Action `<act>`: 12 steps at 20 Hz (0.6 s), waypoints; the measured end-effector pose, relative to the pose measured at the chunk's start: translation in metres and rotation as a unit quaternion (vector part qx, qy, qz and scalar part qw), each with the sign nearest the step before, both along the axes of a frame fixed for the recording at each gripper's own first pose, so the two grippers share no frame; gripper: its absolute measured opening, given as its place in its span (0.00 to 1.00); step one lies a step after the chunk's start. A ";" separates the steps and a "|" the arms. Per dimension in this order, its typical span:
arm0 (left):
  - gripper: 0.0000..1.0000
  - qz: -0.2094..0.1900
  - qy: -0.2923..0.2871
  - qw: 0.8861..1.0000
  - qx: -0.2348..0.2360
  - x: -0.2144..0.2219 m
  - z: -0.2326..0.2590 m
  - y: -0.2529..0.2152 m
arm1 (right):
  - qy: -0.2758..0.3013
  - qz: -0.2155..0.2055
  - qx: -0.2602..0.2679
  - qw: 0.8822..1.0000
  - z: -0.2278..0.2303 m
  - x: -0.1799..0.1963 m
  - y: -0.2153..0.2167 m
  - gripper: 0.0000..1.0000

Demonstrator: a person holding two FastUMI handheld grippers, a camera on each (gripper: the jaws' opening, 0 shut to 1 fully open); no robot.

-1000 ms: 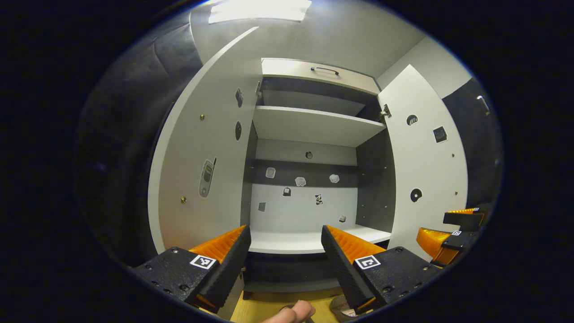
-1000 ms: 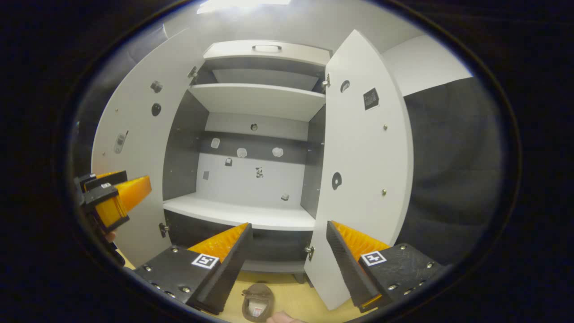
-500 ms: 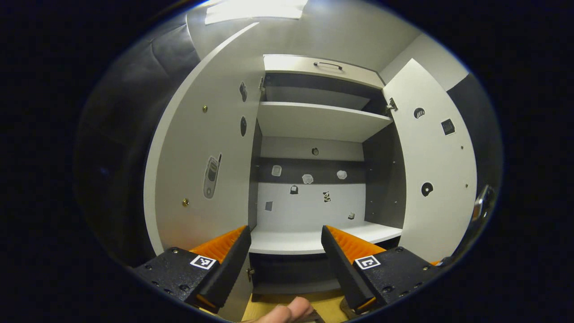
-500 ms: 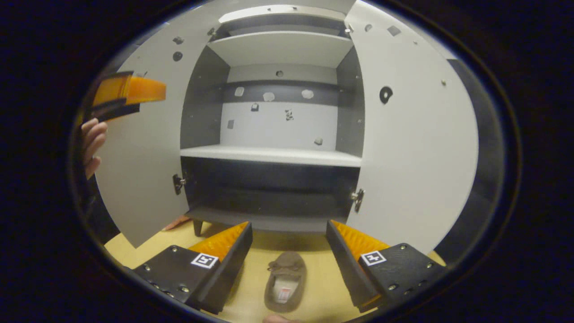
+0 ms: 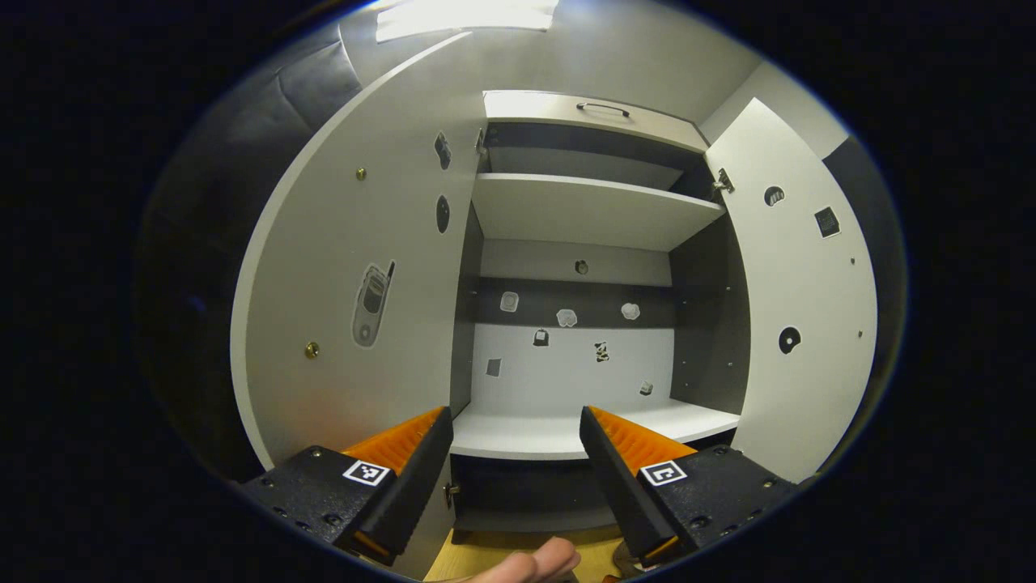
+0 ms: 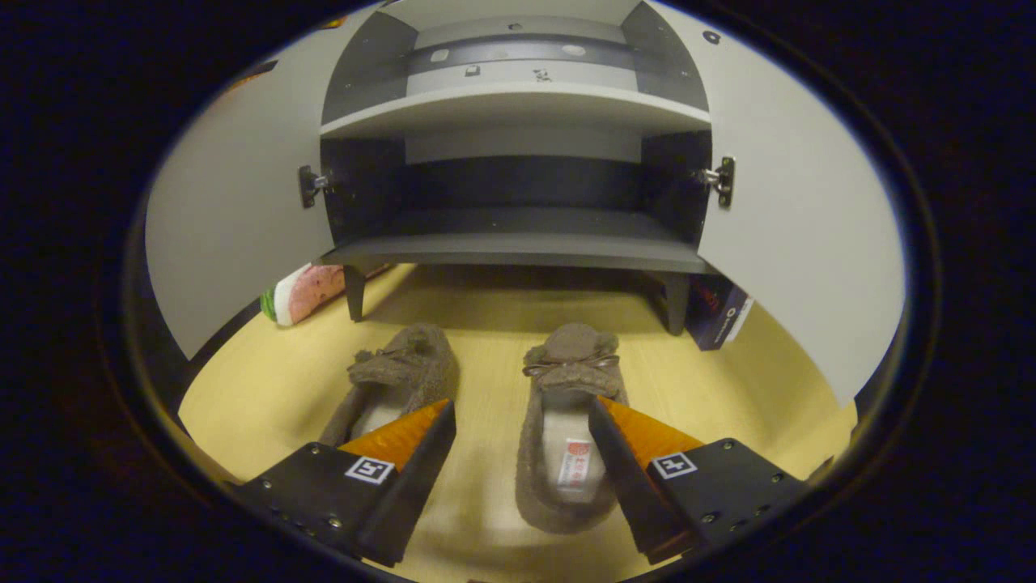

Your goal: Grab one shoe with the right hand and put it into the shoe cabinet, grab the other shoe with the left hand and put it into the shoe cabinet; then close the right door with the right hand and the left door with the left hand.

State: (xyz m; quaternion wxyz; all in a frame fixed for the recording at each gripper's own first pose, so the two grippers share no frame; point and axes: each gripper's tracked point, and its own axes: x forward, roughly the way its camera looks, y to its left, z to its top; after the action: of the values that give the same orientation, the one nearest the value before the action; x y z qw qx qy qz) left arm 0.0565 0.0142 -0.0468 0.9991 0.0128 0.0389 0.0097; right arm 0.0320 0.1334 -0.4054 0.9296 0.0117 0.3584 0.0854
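Yellow floor [image 6: 267, 389] before the open cabinet [image 6: 518, 251]: two brown slippers, right one [image 6: 558, 421] between the spread fingers of the right gripper [image 6: 522, 413], left one [image 6: 396, 376] alongside. Left gripper [image 5: 515, 421] hangs released, facing the shelves. Risk: fingers straddle only one slipper wall, so soft fabric may slip.

open claw [image 5: 515, 421] before open cabinet [image 5: 583, 214]

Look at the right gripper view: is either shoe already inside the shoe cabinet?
No, both shoes lie on the floor before the open shoe cabinet.
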 end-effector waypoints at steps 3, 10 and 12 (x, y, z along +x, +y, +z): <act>0.96 -0.002 0.003 1.000 0.008 0.004 -0.005 -0.004 | 0.030 -0.022 0.009 0.999 -0.022 0.010 0.000 0.84; 0.97 -0.026 0.053 0.998 0.007 0.031 -0.045 -0.021 | 0.060 -0.023 0.033 0.997 -0.042 0.036 0.004 0.57; 0.97 -0.021 0.054 0.998 0.019 0.039 -0.049 -0.018 | 0.071 -0.018 0.023 0.997 -0.049 0.033 -0.003 0.25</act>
State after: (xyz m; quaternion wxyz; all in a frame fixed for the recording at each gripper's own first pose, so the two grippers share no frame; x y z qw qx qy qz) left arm 0.0950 -0.0039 -0.0961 0.9951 0.0331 0.0925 -0.0115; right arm 0.0654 0.1307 -0.4544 0.9028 0.0460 0.4209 0.0757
